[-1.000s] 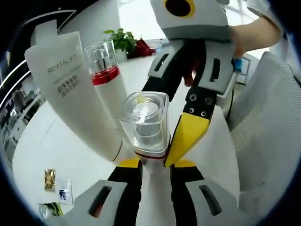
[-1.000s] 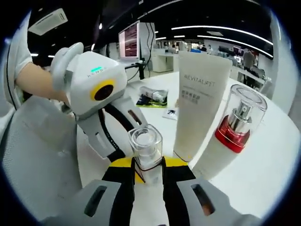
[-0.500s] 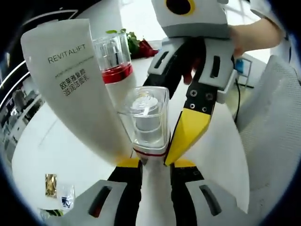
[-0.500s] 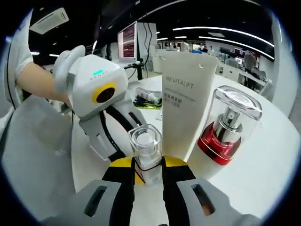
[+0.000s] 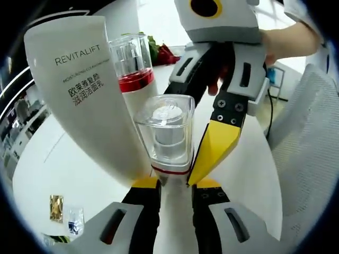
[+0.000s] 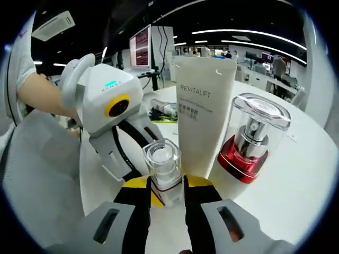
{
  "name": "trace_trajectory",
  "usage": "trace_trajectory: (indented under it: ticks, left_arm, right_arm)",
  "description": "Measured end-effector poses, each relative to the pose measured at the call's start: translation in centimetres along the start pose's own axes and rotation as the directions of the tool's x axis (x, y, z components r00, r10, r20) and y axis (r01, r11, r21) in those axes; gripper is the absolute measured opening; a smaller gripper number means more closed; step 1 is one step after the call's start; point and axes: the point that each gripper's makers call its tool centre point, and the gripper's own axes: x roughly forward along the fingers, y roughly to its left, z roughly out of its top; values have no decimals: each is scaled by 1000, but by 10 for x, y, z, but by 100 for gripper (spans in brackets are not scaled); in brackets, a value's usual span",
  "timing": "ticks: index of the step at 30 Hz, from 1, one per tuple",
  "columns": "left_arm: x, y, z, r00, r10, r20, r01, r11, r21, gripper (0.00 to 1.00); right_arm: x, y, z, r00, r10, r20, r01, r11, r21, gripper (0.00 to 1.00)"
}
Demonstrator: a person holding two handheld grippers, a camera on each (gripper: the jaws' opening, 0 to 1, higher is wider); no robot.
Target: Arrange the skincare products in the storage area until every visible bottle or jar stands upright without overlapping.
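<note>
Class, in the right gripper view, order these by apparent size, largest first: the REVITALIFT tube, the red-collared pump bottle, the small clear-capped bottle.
1. REVITALIFT tube
2. Red-collared pump bottle
3. Small clear-capped bottle

The small bottle sits nearest the camera yet looks smallest, so the order seems safe.

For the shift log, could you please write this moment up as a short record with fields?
surface: white table
held item: small clear-capped bottle, upright, gripped from both sides
left gripper: shut on the small bottle's base
right gripper: shut on the same bottle from the opposite side
tube: white REVITALIFT tube standing cap-down just behind the small bottle
pump bottle: white bottle with red collar and clear cap, upright beside the tube
clutter: small sachets lying on the table
</note>
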Motion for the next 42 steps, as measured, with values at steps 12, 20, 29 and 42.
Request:
trace_trajectory:
  ticks: [12,20,29,42]
  left_arm:
    - [-2,1,-1,1000,-1,-2,1,1000,-18,22]
    - [-4,2,-1,1000,8,-1,-8,1000,-24,23]
    - [-11,2,-3,1000,16,-11,-16,999,-28,25]
    - [-28,2,-3,999,50,-22,-51,998,-45,31]
  right_arm:
    - [-5,-2,0,1000,-11,7,11,1000,17,30]
    - [-8,-2,-4,1000,-13,1,13,1000,25,31]
    - [-13,-1,-6,1000,-25,-4,25,999,36,36]
    - [-26,4,-9,998,-58,-4,58,996,68,46]
